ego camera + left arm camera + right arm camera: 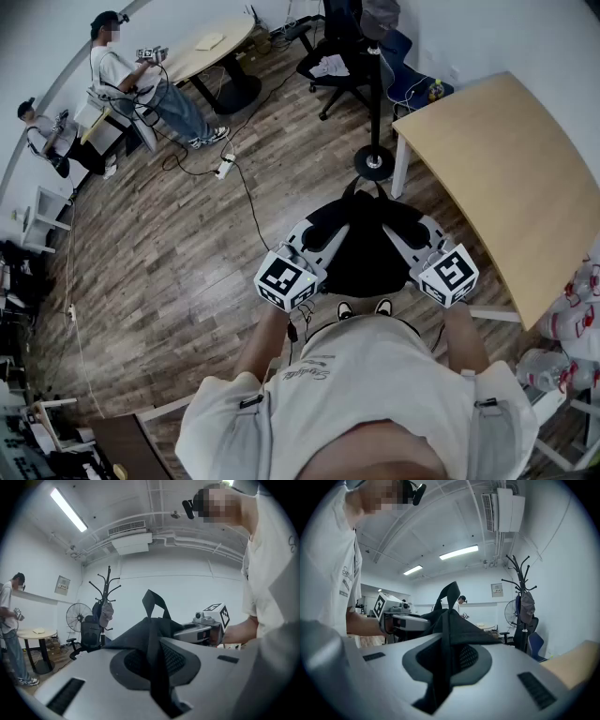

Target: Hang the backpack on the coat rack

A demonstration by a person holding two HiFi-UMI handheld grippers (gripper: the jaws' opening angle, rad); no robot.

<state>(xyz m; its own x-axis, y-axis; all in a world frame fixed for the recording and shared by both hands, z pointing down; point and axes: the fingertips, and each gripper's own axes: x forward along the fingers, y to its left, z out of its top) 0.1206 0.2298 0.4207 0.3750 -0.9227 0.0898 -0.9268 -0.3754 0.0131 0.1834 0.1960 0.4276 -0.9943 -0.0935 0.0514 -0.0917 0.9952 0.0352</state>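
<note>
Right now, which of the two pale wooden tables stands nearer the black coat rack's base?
The big curved table at the right, beside the rack's round base; the round pedestal table stands far off.

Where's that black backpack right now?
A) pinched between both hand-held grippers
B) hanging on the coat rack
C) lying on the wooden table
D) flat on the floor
A: the left hand-held gripper and the right hand-held gripper each clamp one side of the backpack, short of the coat rack.
</note>
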